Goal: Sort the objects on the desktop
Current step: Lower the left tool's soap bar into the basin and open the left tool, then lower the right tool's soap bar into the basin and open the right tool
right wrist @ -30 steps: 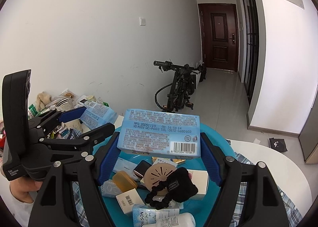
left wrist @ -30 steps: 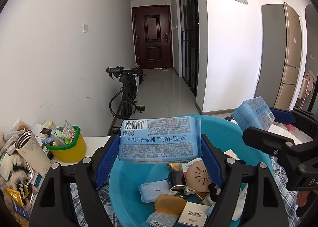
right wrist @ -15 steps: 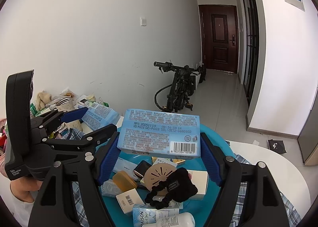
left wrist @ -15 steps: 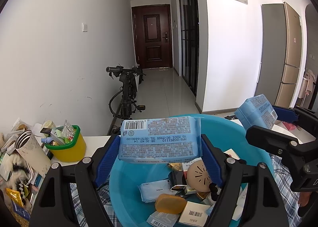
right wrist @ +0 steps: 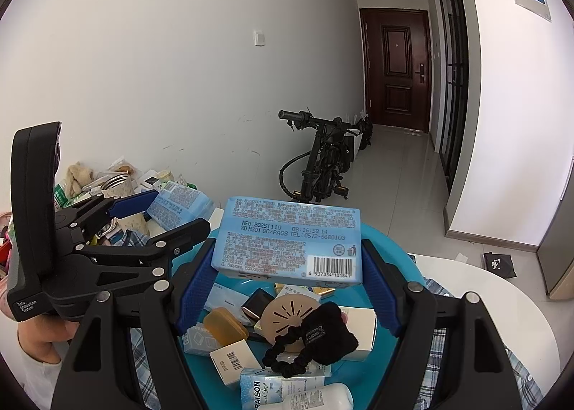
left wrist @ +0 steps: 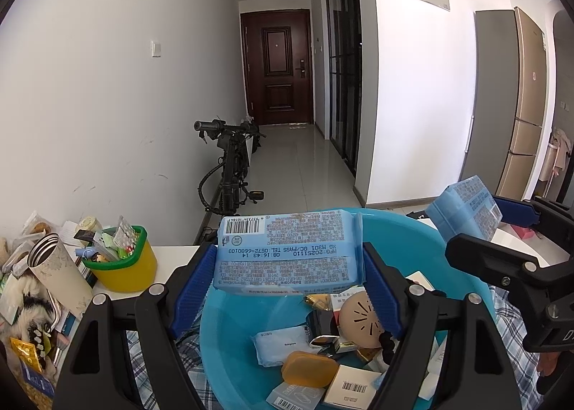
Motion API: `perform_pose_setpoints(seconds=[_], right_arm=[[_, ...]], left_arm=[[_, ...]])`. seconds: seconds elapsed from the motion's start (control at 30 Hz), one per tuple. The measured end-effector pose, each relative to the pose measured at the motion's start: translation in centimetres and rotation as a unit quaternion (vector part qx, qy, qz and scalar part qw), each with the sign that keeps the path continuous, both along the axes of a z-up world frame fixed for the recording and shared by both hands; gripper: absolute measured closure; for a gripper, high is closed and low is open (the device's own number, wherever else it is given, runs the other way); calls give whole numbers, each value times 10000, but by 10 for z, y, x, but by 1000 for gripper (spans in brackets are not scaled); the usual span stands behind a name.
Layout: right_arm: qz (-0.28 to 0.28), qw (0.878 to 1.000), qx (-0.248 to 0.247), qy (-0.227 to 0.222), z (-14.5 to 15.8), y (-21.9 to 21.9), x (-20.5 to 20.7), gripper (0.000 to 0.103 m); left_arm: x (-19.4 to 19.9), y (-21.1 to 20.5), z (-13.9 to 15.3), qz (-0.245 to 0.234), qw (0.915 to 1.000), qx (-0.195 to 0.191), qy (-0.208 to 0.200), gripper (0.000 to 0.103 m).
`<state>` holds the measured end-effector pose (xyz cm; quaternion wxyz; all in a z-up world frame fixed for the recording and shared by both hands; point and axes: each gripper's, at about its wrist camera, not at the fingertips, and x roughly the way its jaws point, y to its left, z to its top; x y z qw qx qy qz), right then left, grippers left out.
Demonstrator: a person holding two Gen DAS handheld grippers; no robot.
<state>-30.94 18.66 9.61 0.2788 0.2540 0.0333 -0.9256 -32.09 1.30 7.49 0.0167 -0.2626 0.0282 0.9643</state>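
Note:
In the left wrist view my left gripper [left wrist: 287,266] is shut on a light blue wipes pack [left wrist: 288,254], held flat between the blue pads above a teal basin [left wrist: 412,248]. My right gripper [right wrist: 290,259] is shut on a second, matching blue pack [right wrist: 287,248] over the same basin [right wrist: 389,243]. Each view catches the other gripper from the side: the right gripper [left wrist: 480,227] with its pack [left wrist: 466,207], and the left gripper [right wrist: 168,212] with its pack [right wrist: 179,203]. The basin holds an orange soap box [left wrist: 310,368], a tan round disc [left wrist: 358,316], a black scrunchie [right wrist: 315,338] and several small boxes.
A yellow cup with a green rim [left wrist: 122,262], stuffed with small items, stands left of the basin beside a paper-wrapped metal tumbler [left wrist: 53,266] and a pile of clutter. A plaid cloth [left wrist: 190,367] lies under the basin on the white table [right wrist: 484,295]. A folded bike [left wrist: 229,173] leans against the wall behind.

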Motion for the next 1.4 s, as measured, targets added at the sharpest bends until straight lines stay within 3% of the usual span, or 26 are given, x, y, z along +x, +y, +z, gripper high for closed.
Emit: perform_pose_setpoints(seconds=[0.1,0.17,1.4], right_arm=[[-6,10000,15,5,0,-1,-1,28],[-20,10000,31,11,0,-1,-2,28],[39,10000,50,20,0,-2,5,27]], left_arm=[[-2,4,-2,22,9997,-218,-63,13],[-4,7,-3,214,9987,-455,-61,0],[2,-3,8,386,9989,-276,34,0]])
